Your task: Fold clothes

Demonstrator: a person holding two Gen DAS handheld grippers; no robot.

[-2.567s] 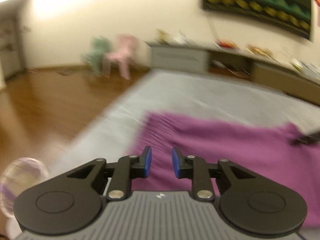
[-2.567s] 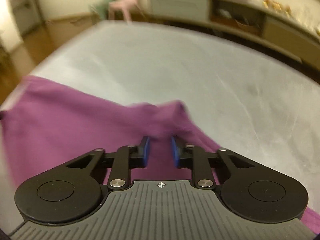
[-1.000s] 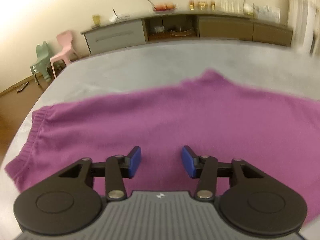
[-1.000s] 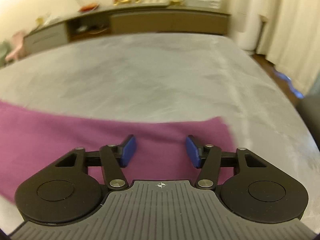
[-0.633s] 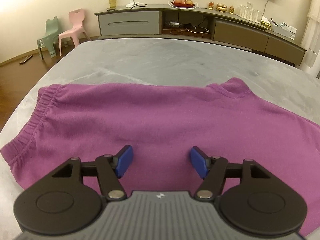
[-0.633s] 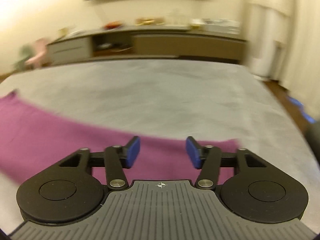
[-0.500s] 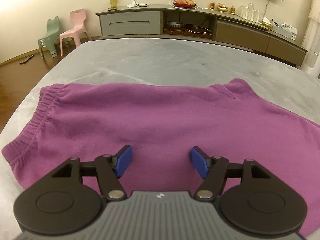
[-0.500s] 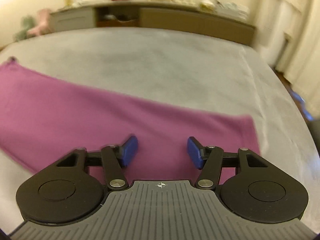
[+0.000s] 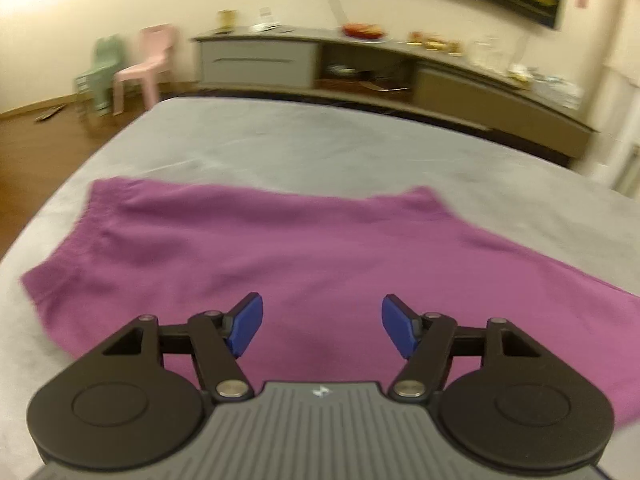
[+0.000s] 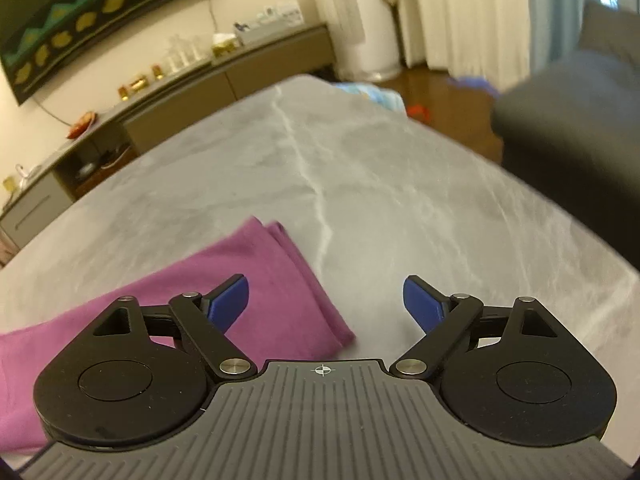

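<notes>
A pair of purple trousers [image 9: 280, 248] lies flat on the grey marble table [image 9: 320, 152], folded leg on leg. The elastic waistband [image 9: 100, 216] is at the left. My left gripper [image 9: 322, 330] is open and empty, hovering over the near edge of the trousers' middle. In the right wrist view the leg cuffs [image 10: 304, 280] end on the table [image 10: 360, 184]. My right gripper [image 10: 326, 304] is open wide and empty, just above the cuff end, its left finger over the cloth and its right finger over bare table.
A long low sideboard [image 9: 360, 68] with small items stands beyond the table's far edge. Two small chairs, pink [image 9: 148, 64] and green [image 9: 100, 72], stand on the wood floor at far left. A dark sofa [image 10: 580, 128] lies to the right of the table.
Both grippers have let go of the trousers and opened wider. The left one has pulled back and tilted up. The right one has swung right to the cuff end.
</notes>
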